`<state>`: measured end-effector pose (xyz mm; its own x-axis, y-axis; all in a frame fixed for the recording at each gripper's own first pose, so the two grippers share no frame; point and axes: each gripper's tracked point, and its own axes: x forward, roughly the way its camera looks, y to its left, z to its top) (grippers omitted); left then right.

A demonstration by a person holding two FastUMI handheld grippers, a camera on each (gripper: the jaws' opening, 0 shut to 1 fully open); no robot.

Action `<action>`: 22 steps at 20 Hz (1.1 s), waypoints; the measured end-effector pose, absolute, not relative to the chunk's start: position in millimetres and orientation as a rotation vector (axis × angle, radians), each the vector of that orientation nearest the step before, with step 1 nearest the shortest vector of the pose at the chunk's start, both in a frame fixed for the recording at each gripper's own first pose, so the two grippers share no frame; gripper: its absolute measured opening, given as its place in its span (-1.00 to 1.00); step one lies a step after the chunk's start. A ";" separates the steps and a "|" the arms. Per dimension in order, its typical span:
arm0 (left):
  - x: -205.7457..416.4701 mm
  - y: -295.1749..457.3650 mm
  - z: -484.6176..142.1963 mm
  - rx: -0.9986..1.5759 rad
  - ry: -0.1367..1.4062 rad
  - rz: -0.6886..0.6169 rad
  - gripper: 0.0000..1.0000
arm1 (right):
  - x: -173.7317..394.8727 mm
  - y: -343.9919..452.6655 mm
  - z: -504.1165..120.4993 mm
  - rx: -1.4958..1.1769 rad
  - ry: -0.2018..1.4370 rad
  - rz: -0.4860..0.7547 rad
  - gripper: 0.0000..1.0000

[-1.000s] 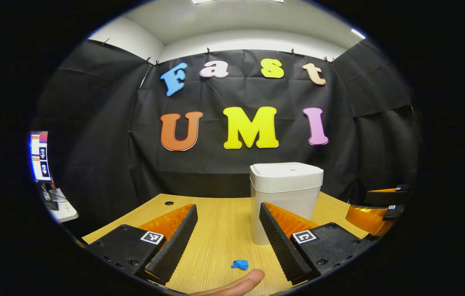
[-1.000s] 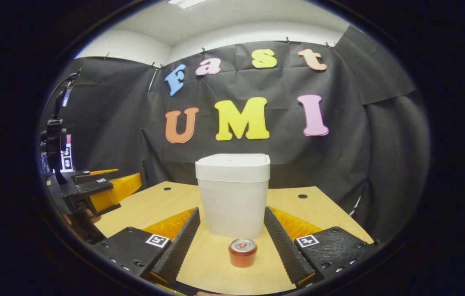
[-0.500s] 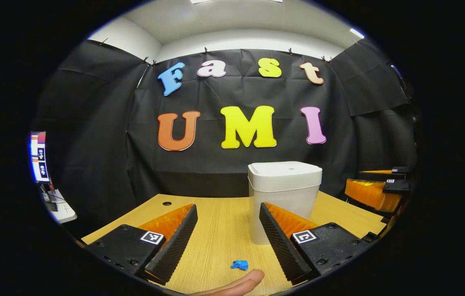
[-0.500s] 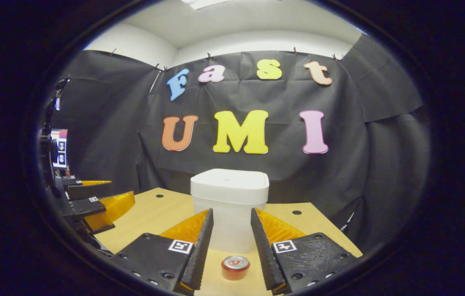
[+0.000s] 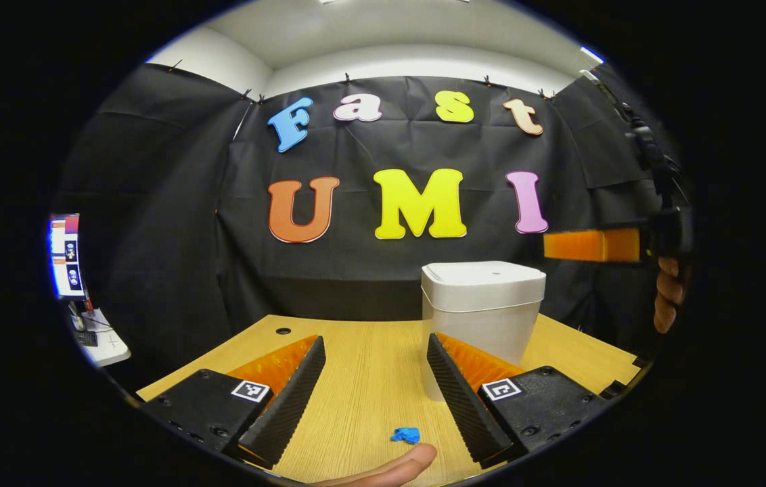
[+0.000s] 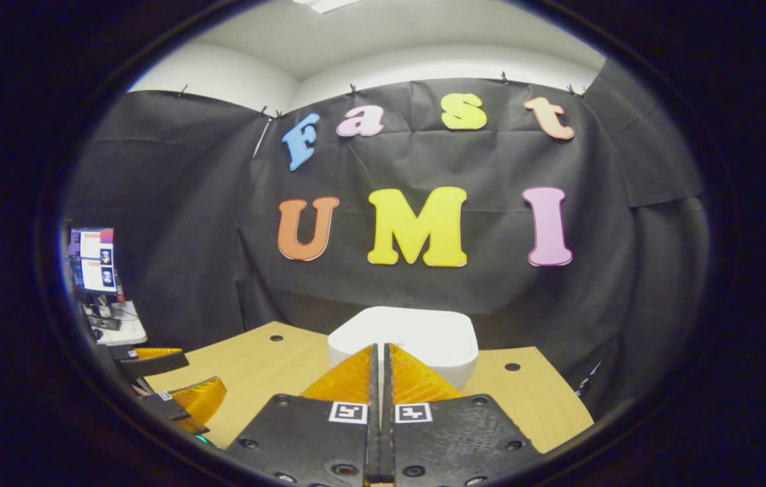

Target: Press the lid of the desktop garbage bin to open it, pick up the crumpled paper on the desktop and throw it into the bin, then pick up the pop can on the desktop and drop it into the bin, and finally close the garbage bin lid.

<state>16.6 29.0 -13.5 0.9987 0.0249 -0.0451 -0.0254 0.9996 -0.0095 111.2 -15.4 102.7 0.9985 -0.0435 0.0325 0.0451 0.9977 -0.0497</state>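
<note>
Right tool (image 6: 379, 358) is closed on nothing, above the bin (image 6: 423, 335), contact unclear. Left tool (image 5: 373, 385) gapes empty over paper (image 5: 407, 435).

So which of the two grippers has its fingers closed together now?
The right gripper, raised above the bin lid: its fingers meet. The left gripper stands wide open near the blue paper.

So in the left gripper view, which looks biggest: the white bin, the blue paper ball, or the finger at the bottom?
1. White bin
2. Finger, though it is nearest the camera and partly cut off
3. Blue paper ball
</note>
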 end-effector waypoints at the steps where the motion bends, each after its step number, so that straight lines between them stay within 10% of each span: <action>1: 17.0 30.4 -12.2 -0.011 0.045 0.035 0.95 | 123.5 -16.1 107.7 -0.048 -0.023 -0.054 -0.99; 21: 33.4 51.5 -33.9 -0.045 0.109 0.070 0.95 | 205.0 -53.2 78.0 -0.007 0.018 -0.228 -0.98; 22: 35.1 53.3 -33.3 -0.049 0.107 0.080 0.95 | 201.8 -52.0 79.3 -0.009 0.001 -0.224 -0.50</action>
